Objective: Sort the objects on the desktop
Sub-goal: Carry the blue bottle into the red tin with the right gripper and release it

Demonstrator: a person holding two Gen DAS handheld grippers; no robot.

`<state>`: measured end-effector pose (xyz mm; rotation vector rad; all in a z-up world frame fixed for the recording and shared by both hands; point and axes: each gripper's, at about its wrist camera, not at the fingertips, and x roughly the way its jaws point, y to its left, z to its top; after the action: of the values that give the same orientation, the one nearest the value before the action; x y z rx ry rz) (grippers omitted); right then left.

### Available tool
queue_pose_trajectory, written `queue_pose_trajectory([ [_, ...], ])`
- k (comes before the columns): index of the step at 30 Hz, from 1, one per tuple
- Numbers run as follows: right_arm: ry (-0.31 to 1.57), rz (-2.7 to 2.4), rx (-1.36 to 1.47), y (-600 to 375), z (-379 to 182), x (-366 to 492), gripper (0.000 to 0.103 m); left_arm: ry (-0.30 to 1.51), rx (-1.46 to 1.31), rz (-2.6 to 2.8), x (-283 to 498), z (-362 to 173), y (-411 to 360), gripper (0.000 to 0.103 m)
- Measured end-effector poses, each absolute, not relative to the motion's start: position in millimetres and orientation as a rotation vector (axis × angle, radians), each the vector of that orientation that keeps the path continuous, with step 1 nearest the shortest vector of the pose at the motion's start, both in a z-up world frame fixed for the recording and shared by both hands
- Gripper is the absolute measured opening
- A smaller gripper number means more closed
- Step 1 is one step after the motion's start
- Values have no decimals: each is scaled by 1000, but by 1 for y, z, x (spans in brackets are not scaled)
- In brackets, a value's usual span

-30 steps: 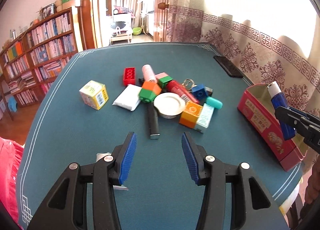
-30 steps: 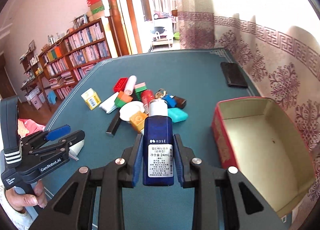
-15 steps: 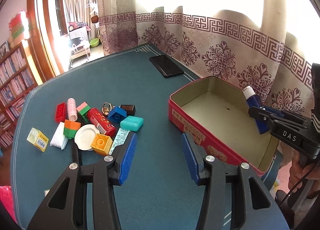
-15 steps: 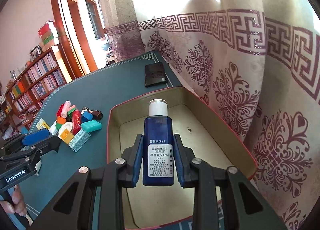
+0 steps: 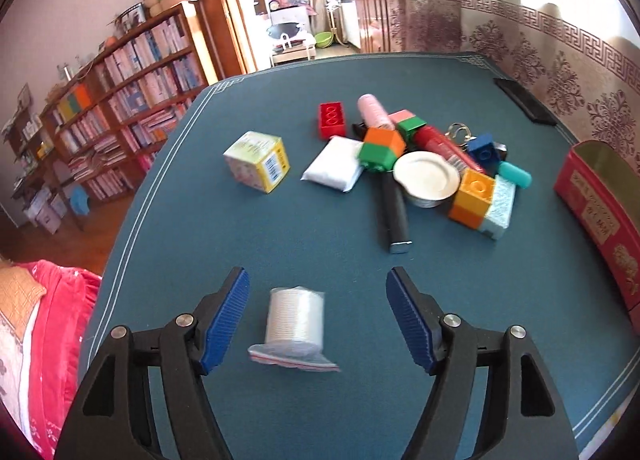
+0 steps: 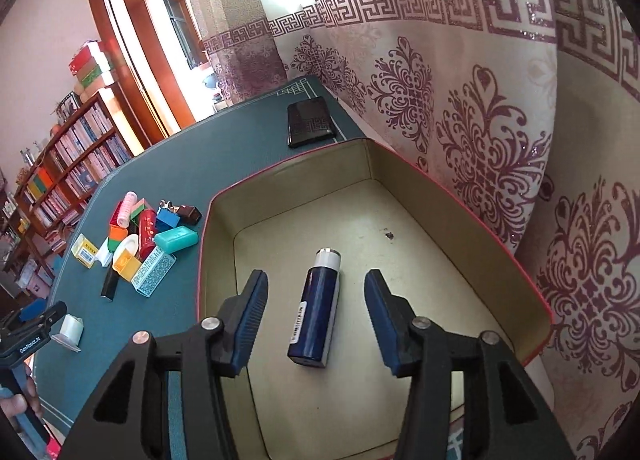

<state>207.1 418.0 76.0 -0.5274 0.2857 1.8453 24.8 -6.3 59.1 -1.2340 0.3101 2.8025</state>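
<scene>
My right gripper (image 6: 316, 300) is open above the red tin box (image 6: 440, 188). A blue bottle with a white cap (image 6: 318, 310) lies on the box floor between its fingers, apart from them. My left gripper (image 5: 318, 310) is open low over the blue table, around a white thread roll in a clear bag (image 5: 295, 322), without touching it. The roll also shows in the right wrist view (image 6: 71, 329). A pile of toy bricks, tubes and small boxes (image 5: 432, 164) lies mid-table, also in the right wrist view (image 6: 144, 236).
A yellow-white carton (image 5: 258, 161) and a white packet (image 5: 334, 165) lie left of the pile. A black phone (image 6: 311, 126) lies near the far table edge. The box side (image 5: 596, 212) stands at the right. A patterned curtain (image 6: 480, 120) hangs behind the box.
My right gripper opened and let go of the blue bottle, which now lies in the box. My left gripper swung back left and came down around the white thread roll.
</scene>
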Motion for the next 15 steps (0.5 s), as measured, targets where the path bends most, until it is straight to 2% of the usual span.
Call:
queue_pose_trajectory([
  [1,273,1850,-511,415,79,206,66,296,-1267,2807,21,54,-14,74],
  [9,183,1947,-483,391,88,169,67,194,-1399,2721,2,15,-28,74],
  [10,172,1960,-492,389,87,163,66,179,-1407,2708,1,11,-27,67],
  [11,160,1971,-499,387,86,158,67,166,-1424,2691,-1,8,-26,45],
  [12,151,1977,-504,386,85,155,67,133,-1407,2680,0,9,-24,40],
  [15,121,1982,-504,385,85,149,67,144,-1374,2684,2,17,-14,39],
])
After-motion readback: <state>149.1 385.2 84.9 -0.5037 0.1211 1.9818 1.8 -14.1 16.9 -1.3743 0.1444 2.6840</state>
